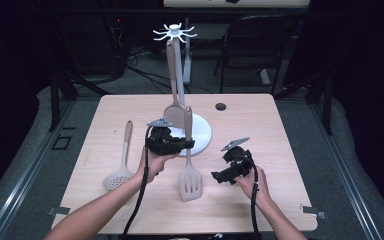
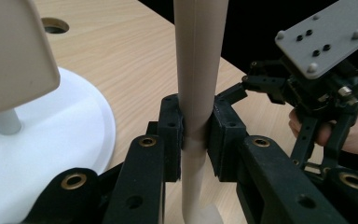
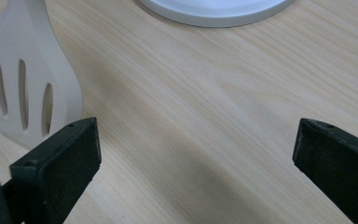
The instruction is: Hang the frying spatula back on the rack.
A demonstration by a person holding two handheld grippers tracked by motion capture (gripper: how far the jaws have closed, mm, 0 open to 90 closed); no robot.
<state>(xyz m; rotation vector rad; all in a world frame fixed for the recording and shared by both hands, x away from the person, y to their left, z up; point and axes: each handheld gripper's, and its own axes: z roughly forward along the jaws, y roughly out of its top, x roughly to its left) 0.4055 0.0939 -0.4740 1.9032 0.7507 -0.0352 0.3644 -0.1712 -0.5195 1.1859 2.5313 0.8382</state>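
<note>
My left gripper (image 1: 186, 144) (image 2: 196, 133) is shut on the beige handle of a slotted spatula (image 1: 190, 181) (image 2: 199, 60). The spatula stands nearly upright, its slotted head (image 3: 23, 93) low by the table in front of the stand. To its right my right gripper (image 1: 220, 177) (image 3: 196, 149) hangs just over the bare wood, jaws wide open with nothing between them. Behind the left gripper rises a white utensil stand (image 1: 203, 136) (image 2: 51, 140) (image 3: 214, 11) with a ring of hooks on top. A solid beige turner (image 1: 174, 111) (image 2: 14, 56) hangs on it.
A beige skimmer spoon (image 1: 120, 172) lies on the table at the left. A round cable hole (image 1: 221, 106) sits near the table's far edge. A dark chair (image 1: 257, 45) and cables stand on the floor beyond the table.
</note>
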